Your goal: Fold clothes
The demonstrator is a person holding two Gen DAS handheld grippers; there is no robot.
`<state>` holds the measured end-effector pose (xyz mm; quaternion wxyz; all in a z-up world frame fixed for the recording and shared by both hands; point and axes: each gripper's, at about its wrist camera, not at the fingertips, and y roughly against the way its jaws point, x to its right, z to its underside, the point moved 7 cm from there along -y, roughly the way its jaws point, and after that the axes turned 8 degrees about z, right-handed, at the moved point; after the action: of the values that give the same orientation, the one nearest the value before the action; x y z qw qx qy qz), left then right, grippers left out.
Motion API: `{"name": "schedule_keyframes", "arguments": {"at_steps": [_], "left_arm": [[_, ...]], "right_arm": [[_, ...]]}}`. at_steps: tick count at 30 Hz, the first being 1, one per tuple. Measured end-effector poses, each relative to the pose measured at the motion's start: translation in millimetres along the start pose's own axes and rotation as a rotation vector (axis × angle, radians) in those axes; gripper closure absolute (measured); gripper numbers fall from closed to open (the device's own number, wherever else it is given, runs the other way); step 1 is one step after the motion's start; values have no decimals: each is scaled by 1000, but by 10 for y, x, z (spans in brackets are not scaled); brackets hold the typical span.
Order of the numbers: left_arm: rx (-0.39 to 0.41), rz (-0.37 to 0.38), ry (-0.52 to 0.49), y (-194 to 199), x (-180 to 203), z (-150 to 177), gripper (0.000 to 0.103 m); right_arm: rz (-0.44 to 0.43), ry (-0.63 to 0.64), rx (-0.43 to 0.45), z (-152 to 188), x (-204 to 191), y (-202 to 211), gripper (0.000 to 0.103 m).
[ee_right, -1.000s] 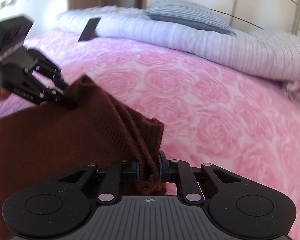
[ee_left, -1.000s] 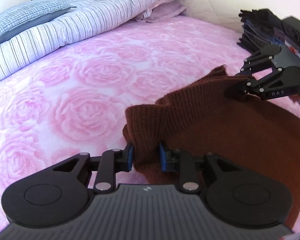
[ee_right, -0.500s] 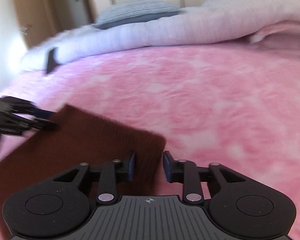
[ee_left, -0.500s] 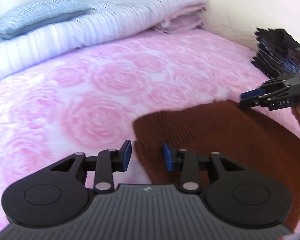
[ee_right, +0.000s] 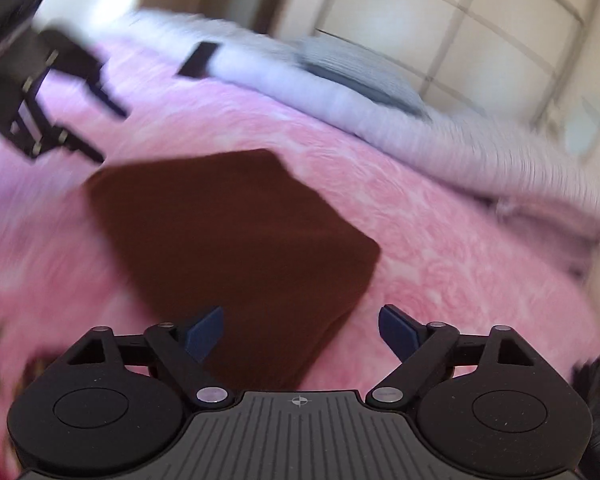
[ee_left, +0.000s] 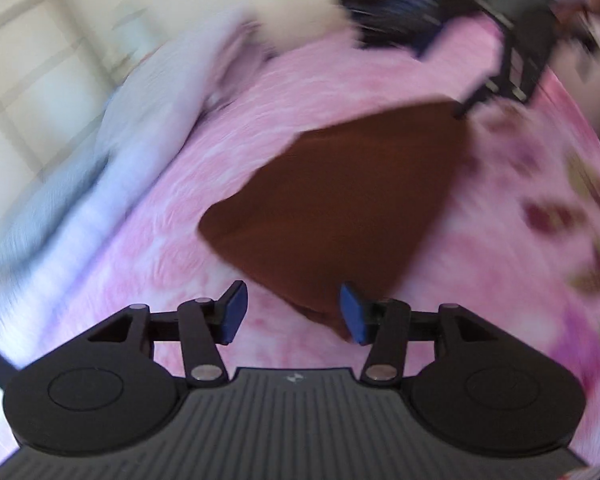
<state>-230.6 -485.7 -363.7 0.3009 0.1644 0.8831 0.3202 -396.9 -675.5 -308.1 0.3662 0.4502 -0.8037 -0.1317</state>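
Observation:
A brown knit garment (ee_left: pixel 340 204) lies folded flat on the pink rose-patterned bedspread (ee_left: pixel 204 184). My left gripper (ee_left: pixel 292 312) hovers over its near corner, jaws opening, pads clear of the cloth. In the right wrist view the same garment (ee_right: pixel 236 232) lies ahead, and my right gripper (ee_right: pixel 300 330) stands above its near edge, jaws opening wide with nothing pressed between them. Each gripper shows in the other's view: the right gripper (ee_left: pixel 512 68) beyond the garment's far corner, the left gripper (ee_right: pixel 52 104) at upper left. Both views are motion-blurred.
A striped white duvet (ee_left: pixel 132 128) and a grey pillow (ee_right: pixel 360 72) lie along the bed's far side. A stack of dark folded clothes (ee_left: pixel 404 12) sits near the wall. A dark flat object (ee_right: pixel 198 60) rests by the duvet.
Both grippers have let go of the brown garment and pulled back from it while their jaws widened. The garment now lies flat and folded. Both cameras have rolled and swung sideways.

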Motion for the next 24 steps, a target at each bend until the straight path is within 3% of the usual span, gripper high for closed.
{"name": "schedule_keyframes", "arguments": {"at_steps": [6,11,13,15,16,17,20,24], "left_arm": [[-67,-113,-391,-252,527,-34,53],[-127,-105,-525,-578,540,57,51],[-148,-98,-558,-667,515,104,55],[-158,-73,-551,-729,495,128,63],[-160,-63,-537,-741,489,119,65],[-161,-52,-522,-753,483,109,69],[-163,-15,-436,-698,467,15,76],[-89,116,-271,-401,673,-349,77]], "right_arm": [[65,255,36,196,-575,4,16],[84,436,32,251,-861,-286,17],[87,481,35,249,-899,-419,25],[85,515,31,251,-929,-540,53],[84,532,29,252,-945,-600,57],[83,550,27,253,-960,-661,69],[74,576,32,294,-915,-661,81],[103,590,25,405,-608,-401,82]]}}
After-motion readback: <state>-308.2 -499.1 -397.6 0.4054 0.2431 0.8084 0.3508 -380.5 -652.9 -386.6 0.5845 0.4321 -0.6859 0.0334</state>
